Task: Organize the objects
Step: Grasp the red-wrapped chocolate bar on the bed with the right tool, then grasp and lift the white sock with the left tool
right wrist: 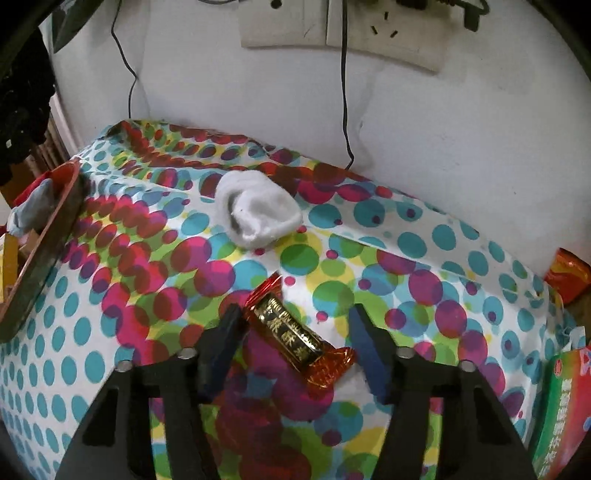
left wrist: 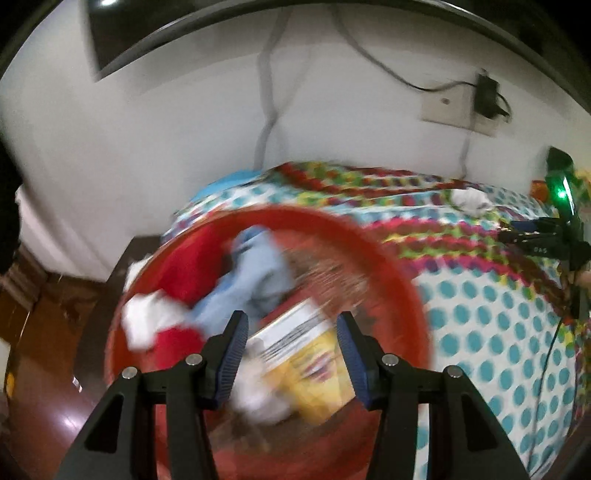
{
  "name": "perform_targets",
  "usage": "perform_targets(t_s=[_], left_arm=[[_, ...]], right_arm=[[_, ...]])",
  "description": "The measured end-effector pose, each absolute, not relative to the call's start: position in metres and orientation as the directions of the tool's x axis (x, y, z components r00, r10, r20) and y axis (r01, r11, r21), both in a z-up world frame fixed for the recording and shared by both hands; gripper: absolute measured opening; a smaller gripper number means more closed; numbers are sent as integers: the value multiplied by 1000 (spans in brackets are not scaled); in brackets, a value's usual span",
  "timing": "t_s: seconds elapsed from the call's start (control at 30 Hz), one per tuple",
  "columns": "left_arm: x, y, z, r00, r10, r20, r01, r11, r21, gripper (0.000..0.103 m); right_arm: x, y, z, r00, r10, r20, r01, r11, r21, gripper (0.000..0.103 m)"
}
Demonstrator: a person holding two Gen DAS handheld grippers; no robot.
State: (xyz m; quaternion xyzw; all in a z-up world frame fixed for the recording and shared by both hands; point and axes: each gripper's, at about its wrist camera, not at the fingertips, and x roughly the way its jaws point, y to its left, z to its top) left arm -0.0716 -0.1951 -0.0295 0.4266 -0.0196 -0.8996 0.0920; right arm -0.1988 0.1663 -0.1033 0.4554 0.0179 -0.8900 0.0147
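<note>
Down at the right gripper (right wrist: 295,317): fingers apart, tilted down at the cloth, straddling a wrapped candy (right wrist: 291,332). Red foil wrapper with a dark gold-lettered middle, lying slantwise on the dotted tablecloth (right wrist: 369,236) between the two pads. One twisted end just beside the left-hand pad, the other close by the right-hand pad; cannot tell whether either touches. No visible squeeze on the wrapper.

Farther up the cloth, well apart from the candy, a rolled white sock (right wrist: 258,210) near the wall. At the right edge, a red packet (right wrist: 569,277), and below it a green and red bag (right wrist: 561,413). At the left edge, the rim of a red basket (right wrist: 48,236) with a bit of blue cloth poking over it. On the wall behind, sockets (right wrist: 340,26) with black cables (right wrist: 345,92) hanging down behind the table.

Over at the left gripper (left wrist: 291,325): fingers likewise apart, nothing between them, hanging above the basket's open mouth. Much blur in this view. Inside the basket, a red cloth (left wrist: 184,258), a light blue cloth (left wrist: 255,273), something white (left wrist: 147,321) and a yellow pack with a white label (left wrist: 314,358). Beyond the rim, the same dotted cloth, the sock again, and a dark screen (left wrist: 147,29) high on the wall.
</note>
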Motion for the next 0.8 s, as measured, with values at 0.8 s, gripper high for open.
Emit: perform_targets(t_s=[0.8], left_arm=[[-329, -6, -91, -447, 58, -892, -10, -998, -60, 51]], right_arm=[[-94, 189, -106, -620, 39, -784, -62, -998, -1, 23]])
